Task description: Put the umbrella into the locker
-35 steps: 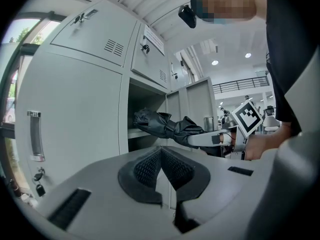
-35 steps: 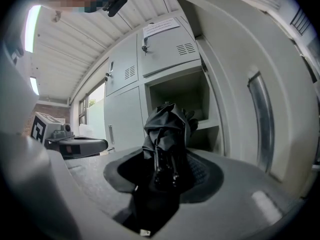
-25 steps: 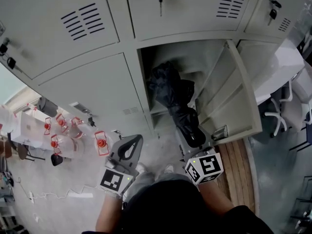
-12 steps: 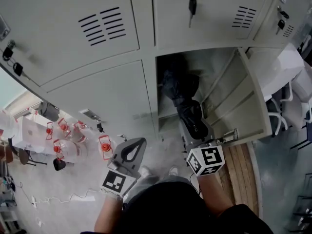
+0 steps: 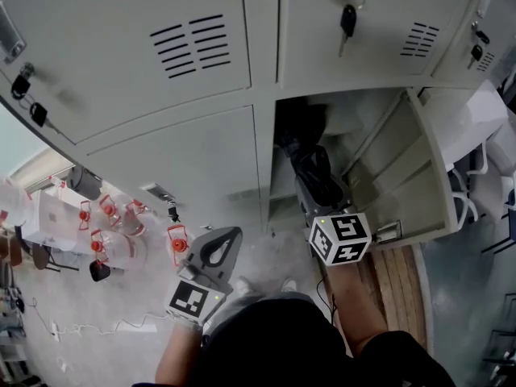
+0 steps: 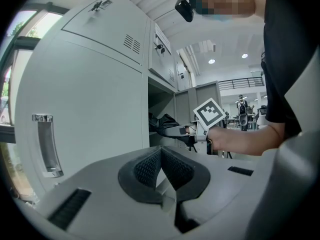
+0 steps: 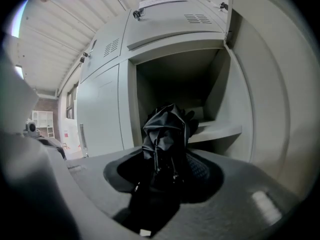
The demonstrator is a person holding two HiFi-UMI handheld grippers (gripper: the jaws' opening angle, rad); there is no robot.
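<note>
A black folded umbrella (image 5: 311, 166) pokes into the open locker (image 5: 343, 131), its front end past the door frame and above the inner shelf (image 7: 216, 129). My right gripper (image 5: 321, 197) is shut on the umbrella (image 7: 167, 134), which fills the gap between the pads in the right gripper view; the marker cube sits just behind. The locker door (image 5: 415, 176) stands swung open to the right. My left gripper (image 5: 219, 248) hangs lower left, in front of a closed locker door, with its pads (image 6: 150, 168) pressed together on nothing. The left gripper view shows the umbrella (image 6: 161, 122) entering the locker.
Keys (image 5: 348, 19) hang from the upper locker doors. Red-capped clear bottles (image 5: 103, 230) and a cable lie on the floor at left. A wooden board (image 5: 397, 285) lies under the open door, with an office chair (image 5: 476, 210) to the right. A metal handle (image 6: 46, 144) sits on the closed door.
My right gripper has pushed the umbrella forward, deeper into the locker opening. The left gripper has drifted forward with the body, still shut.
</note>
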